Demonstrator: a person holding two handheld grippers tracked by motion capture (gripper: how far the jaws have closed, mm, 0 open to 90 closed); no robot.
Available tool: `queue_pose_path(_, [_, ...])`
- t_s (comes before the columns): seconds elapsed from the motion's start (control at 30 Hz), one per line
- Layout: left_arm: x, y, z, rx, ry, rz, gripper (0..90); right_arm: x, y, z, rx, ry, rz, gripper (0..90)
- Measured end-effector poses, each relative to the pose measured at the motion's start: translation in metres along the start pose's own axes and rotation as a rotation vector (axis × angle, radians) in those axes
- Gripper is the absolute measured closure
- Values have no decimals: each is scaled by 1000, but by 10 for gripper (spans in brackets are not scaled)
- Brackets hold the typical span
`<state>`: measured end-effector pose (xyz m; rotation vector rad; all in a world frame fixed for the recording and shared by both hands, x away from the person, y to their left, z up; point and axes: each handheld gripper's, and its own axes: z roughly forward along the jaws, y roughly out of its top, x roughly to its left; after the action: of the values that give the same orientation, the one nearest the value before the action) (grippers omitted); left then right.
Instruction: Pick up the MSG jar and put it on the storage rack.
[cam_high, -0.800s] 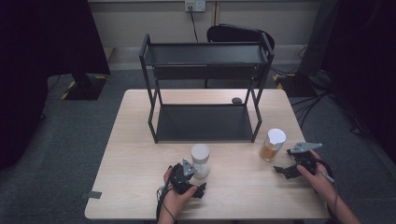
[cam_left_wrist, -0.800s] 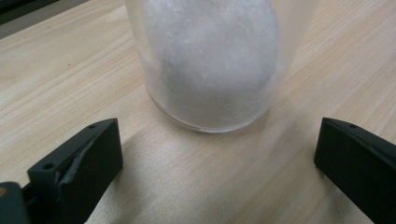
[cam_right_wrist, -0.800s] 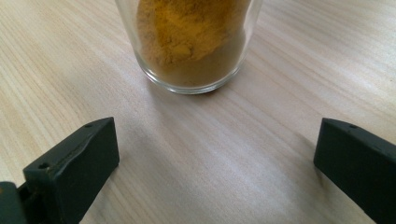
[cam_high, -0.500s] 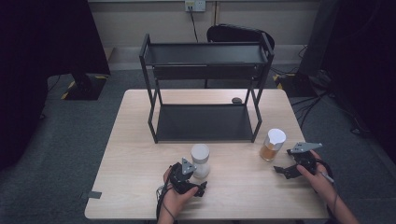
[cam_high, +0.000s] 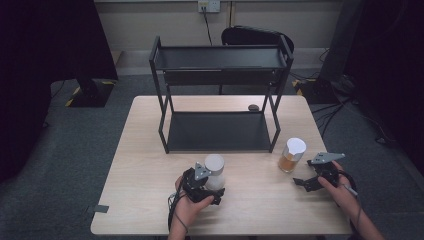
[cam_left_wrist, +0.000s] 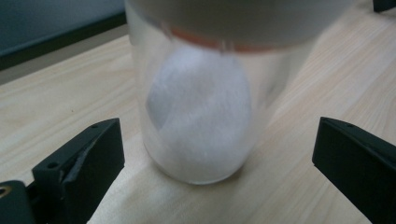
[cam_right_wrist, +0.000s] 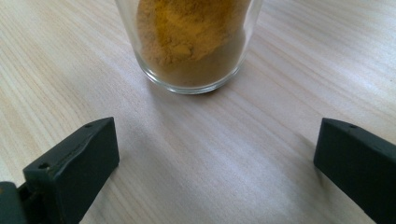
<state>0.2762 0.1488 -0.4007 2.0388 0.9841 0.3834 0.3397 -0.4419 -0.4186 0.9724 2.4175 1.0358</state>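
Nearest the table's front edge, two hands, each carrying a gripper. Left gripper (cam_high: 212, 187) spread wide, jaws flanking the jar of white powder (cam_high: 214, 171) with clear gaps on both sides, nothing pinched yet; in the left gripper view the jar of white powder (cam_left_wrist: 201, 116) upright on the pale wood between the black jaws, grey lid at the top, white contents heaped low against the glass. Probably lined up this way so that a squeeze would catch the body below the lid, where the wall is straight. Right gripper (cam_high: 307, 181) likewise released and empty, jaws pointing toward the jar of orange powder (cam_high: 291, 155) but stopped short of it; in the right gripper view the jar of orange powder (cam_right_wrist: 189, 44) standing ahead of the jaws, bare tabletop between them, so not yet inside the span. Both jars upright, well apart from each other, on the near half of the table (cam_high: 150, 200). Farther back, a black two-tier shelf rack (cam_high: 220, 95) with both tiers bare, facing the person, seemingly the intended home for the jars. Beside its right rear leg, a small dark object (cam_high: 253, 107), too small to identify. Beyond the table, a dark chair (cam_high: 252, 36) and a wall socket (cam_high: 209, 6).
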Motion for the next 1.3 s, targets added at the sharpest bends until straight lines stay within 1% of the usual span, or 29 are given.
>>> queue_pose_path(0.07, [1,2,-2,-12,-4,-2,15,0,0,0,0,0,0,0])
queue_pose_path(0.2, [2,6,-3,-18,-8,2,15,0,0,0,0,0,0,0])
queue_pose_path(0.47, [6,11,-4,-35,-12,-14,19,0,0,0,0,0,0,0])
queue_pose_path(0.57, [7,12,-3,-56,-18,-28,50,0,0,0,0,0,0,0])
queue_pose_path(0.7, [11,15,-3,-71,-34,-29,103,0,0,0,0,0,0,0])
queue_pose_path(0.77, [12,16,-2,-79,-43,-32,150,0,0,0,0,0,0,0])
queue_pose_path(0.8, [13,16,-2,-85,-50,-34,150,0,0,0,0,0,0,0])
queue_pose_path(0.83, [14,17,-1,-87,-55,-32,189,0,0,0,0,0,0,0])
queue_pose_path(0.9, [15,18,-1,-93,-56,-32,207,0,0,0,0,0,0,0])
queue_pose_path(1.0, [17,23,0,-83,-55,-20,273,0,0,0,0,0,0,0])
queue_pose_path(1.03, [17,25,0,-76,-54,-2,282,0,0,0,0,0,0,0])
queue_pose_path(1.13, [12,33,-1,-51,-31,45,316,0,0,0,0,0,0,0])
queue_pose_path(1.17, [11,35,-2,-50,-25,51,326,0,0,0,0,0,0,0])
queue_pose_path(1.23, [14,38,-2,-44,-30,58,337,0,0,0,0,0,0,0])
queue_pose_path(1.3, [16,41,-3,-36,-35,54,339,0,0,0,0,0,0,0])
